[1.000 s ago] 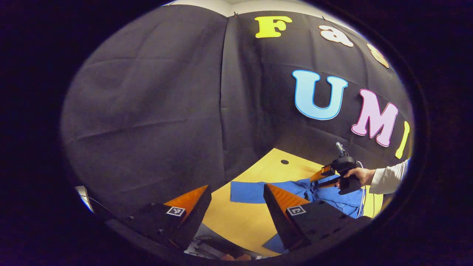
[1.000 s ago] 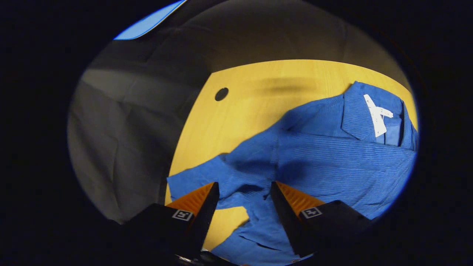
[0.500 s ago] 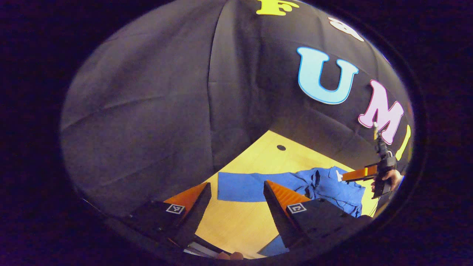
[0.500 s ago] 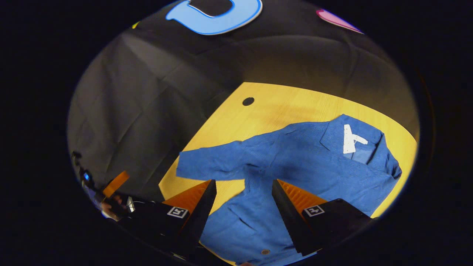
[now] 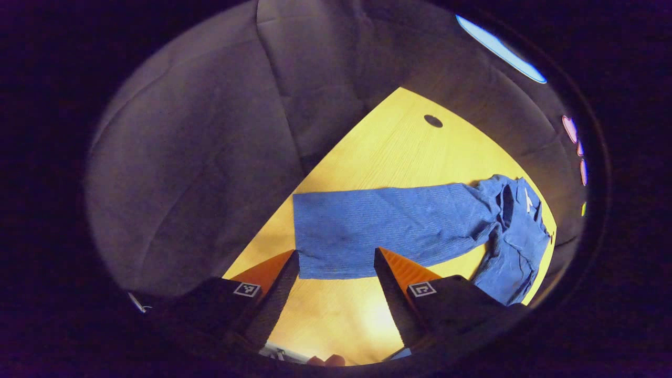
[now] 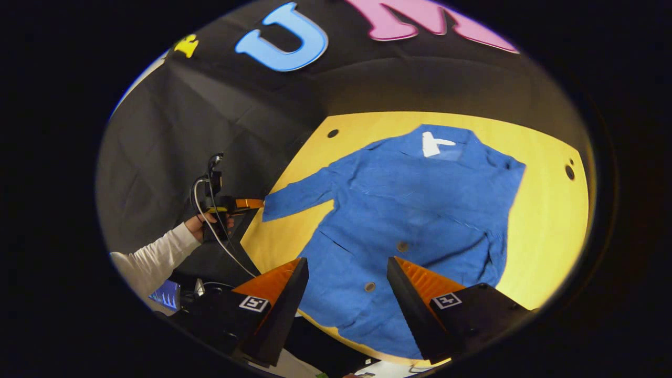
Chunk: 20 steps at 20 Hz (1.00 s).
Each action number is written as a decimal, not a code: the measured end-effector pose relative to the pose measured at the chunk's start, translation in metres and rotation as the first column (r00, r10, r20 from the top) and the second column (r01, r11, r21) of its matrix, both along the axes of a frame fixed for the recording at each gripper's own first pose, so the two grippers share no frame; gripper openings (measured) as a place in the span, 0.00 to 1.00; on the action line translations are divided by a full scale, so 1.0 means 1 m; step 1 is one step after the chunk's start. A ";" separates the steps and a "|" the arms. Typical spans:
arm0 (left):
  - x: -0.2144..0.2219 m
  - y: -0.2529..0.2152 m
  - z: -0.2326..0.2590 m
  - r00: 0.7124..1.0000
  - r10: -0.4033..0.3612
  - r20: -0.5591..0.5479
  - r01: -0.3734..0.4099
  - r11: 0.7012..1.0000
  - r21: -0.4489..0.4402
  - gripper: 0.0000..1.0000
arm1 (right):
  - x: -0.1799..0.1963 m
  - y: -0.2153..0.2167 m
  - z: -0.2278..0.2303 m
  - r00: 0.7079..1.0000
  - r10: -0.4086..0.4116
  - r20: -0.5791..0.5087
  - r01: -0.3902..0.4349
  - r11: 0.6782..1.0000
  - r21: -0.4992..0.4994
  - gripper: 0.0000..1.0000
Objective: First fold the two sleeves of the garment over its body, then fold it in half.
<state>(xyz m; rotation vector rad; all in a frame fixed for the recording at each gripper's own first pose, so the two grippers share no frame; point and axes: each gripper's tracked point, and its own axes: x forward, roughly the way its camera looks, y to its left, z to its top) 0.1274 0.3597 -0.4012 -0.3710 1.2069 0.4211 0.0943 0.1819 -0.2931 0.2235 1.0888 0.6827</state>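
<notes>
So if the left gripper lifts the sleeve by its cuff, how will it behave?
Likely floppy: the sleeve lies flat and limp on the table, with wrinkles near the shoulder. It would probably drape and drag the shirt a little. It looks light, and its ribbed cloth should not slip much between the left gripper fingers.

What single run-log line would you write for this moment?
stage: before first sleeve fold | left gripper: open, at cuff of sleeve | right gripper: open, above shirt | table: shirt lies flat
</notes>
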 end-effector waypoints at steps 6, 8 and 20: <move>0.002 0.008 -0.043 0.992 0.045 -0.121 -0.052 0.997 -0.060 0.82 | -0.033 -0.059 -0.001 0.978 -0.200 -0.064 0.200 0.980 -0.001 0.97; 0.001 0.019 -0.044 0.989 0.035 -0.145 -0.040 0.999 -0.034 0.83 | -0.041 -0.067 -0.002 0.968 -0.239 -0.081 0.239 0.971 0.000 0.96; 0.019 -0.002 -0.044 0.971 -0.095 -0.220 0.076 0.993 -0.093 0.16 | -0.083 -0.047 -0.008 0.967 -0.210 -0.144 0.210 0.978 -0.017 0.97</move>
